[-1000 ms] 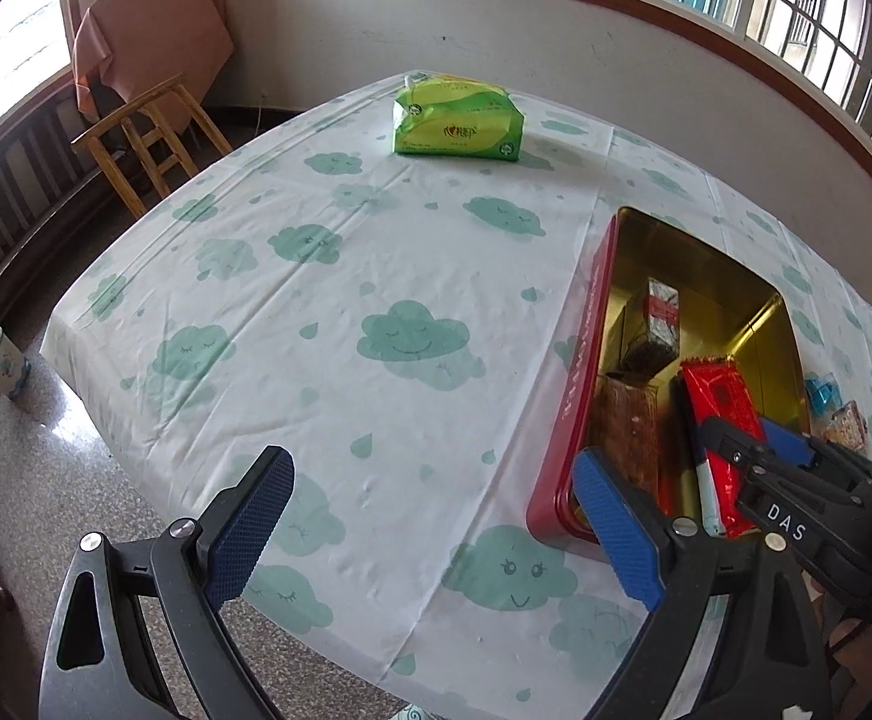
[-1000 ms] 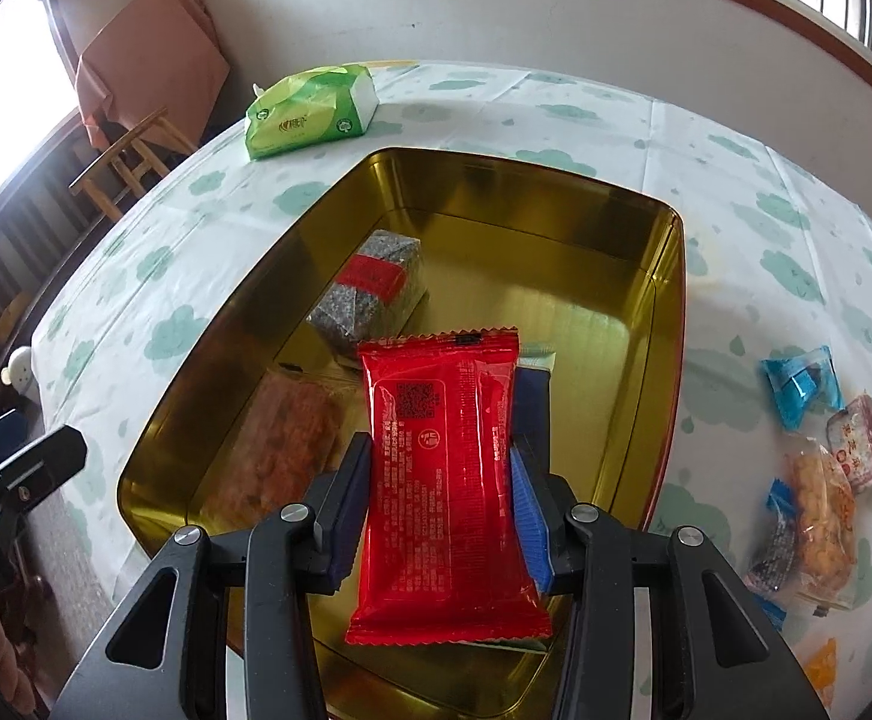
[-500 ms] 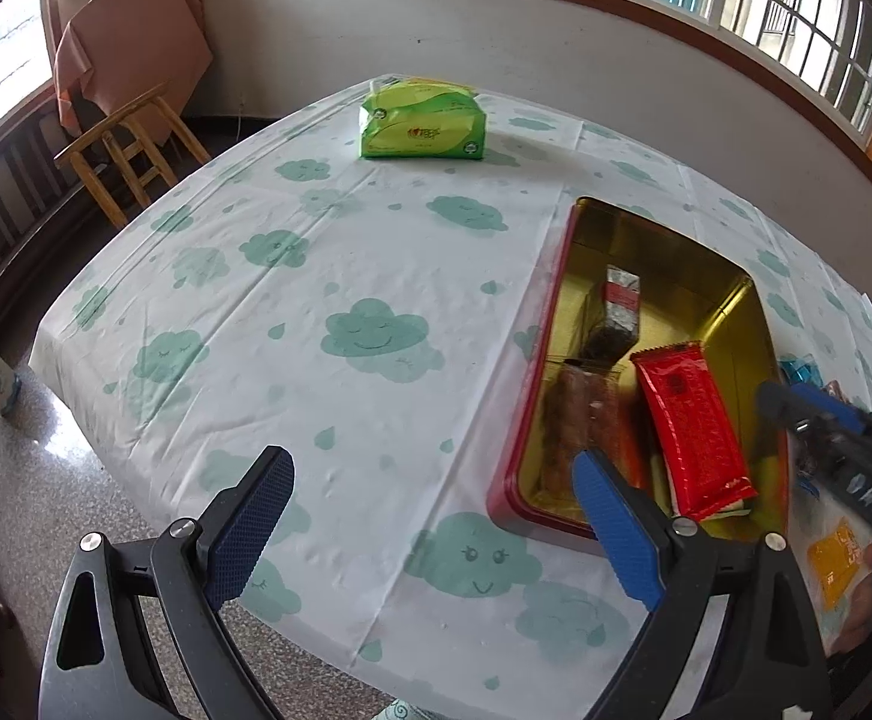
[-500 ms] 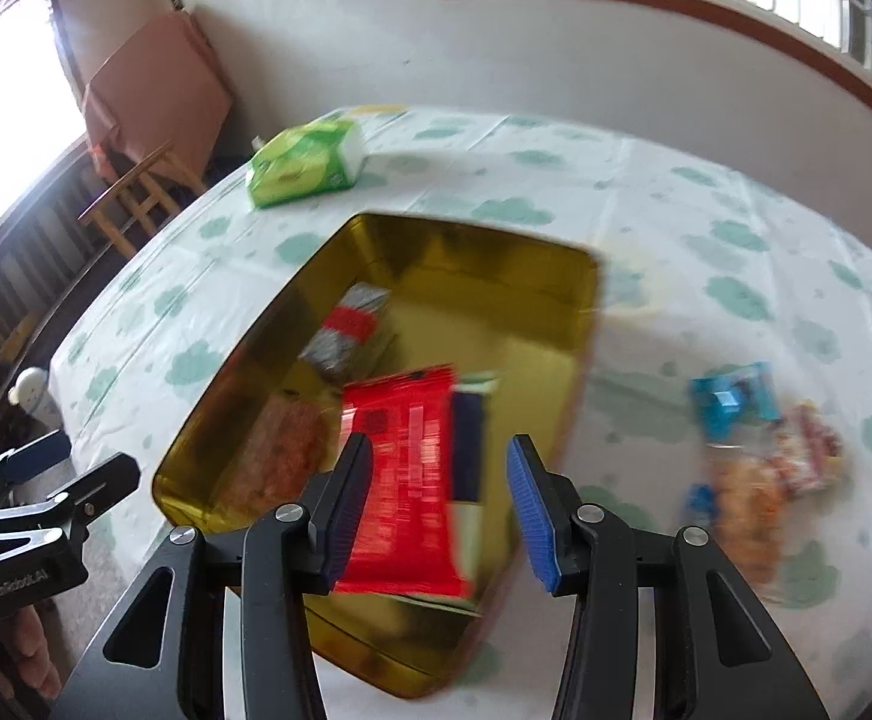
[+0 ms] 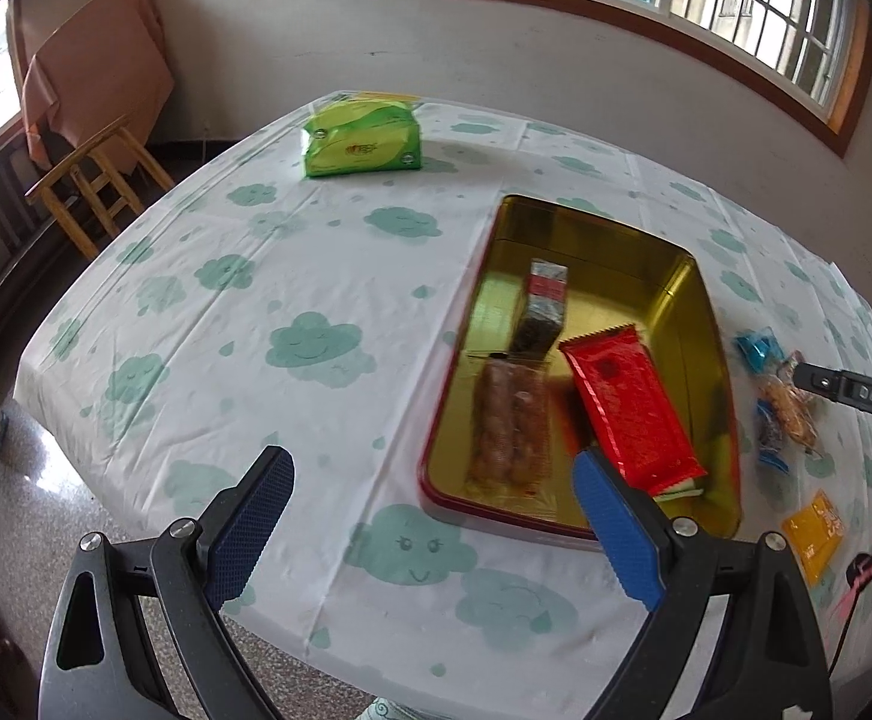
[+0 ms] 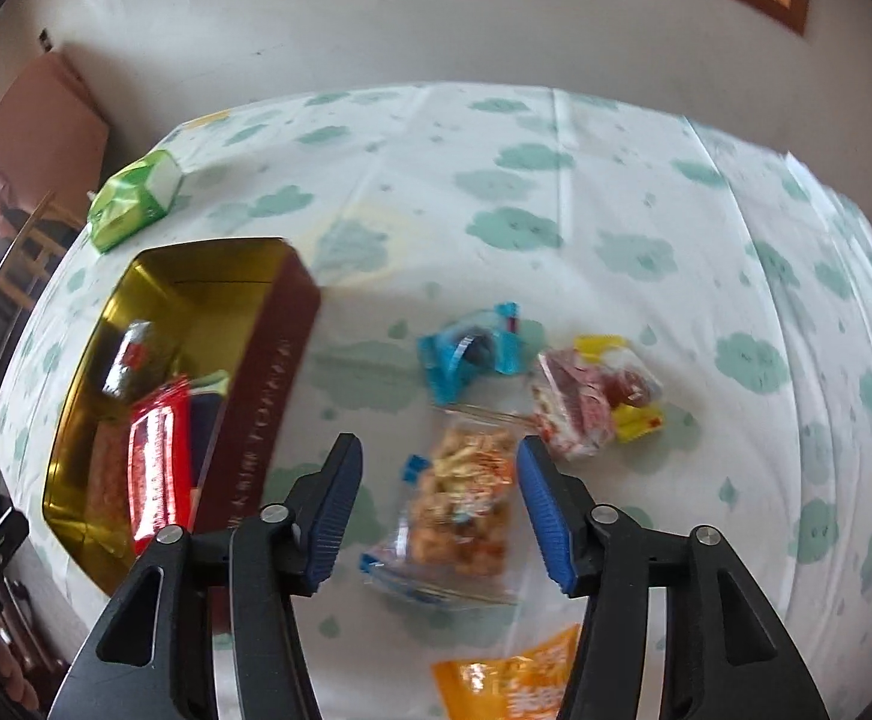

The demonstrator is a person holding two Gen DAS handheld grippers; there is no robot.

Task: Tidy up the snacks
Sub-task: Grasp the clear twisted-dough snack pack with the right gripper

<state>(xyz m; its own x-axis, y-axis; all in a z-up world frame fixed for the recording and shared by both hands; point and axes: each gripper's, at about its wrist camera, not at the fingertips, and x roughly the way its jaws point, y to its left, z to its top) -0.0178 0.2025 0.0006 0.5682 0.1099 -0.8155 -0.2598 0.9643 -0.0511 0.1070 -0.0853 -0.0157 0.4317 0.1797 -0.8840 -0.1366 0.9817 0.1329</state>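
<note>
The red packet (image 5: 631, 414) that my right gripper (image 6: 436, 510) was carrying a second ago now lies inside the gold tin (image 5: 700, 324), leaning across the other packs there: the long clear pack of brown biscuits (image 5: 508, 426) just to its left and the dark wrapped bar (image 5: 544, 306) beyond. My right jaws have just been opening; they stand at a middling gap with nothing pressed between them. That gripper has swung away from the tin, which now sits off to its left, and hangs over the loose snacks on the cloth. Framed between its blue pads (image 6: 334, 510), lower down on the table, is a clear bag of orange crackers (image 6: 466, 504). Ahead of it lie a blue wrapper (image 6: 472, 354) and, to the right, a red and yellow pack (image 6: 598, 402); an orange sachet (image 6: 514, 684) lies below the jaws, nearest to me.

So one more snack is stowed and I judge the cracker bag to be next.

My left gripper (image 5: 430, 534) is spread wide and empty, hovering near the table's front edge, left of the tin's near corner.

The tin's red wall (image 6: 256, 408) stands just left of my right fingers, so the return trip must clear that rim. To the right and ahead the cloud-printed tablecloth (image 6: 676, 210) is open, with only the green tissue pack (image 5: 364, 141) at the far end
</note>
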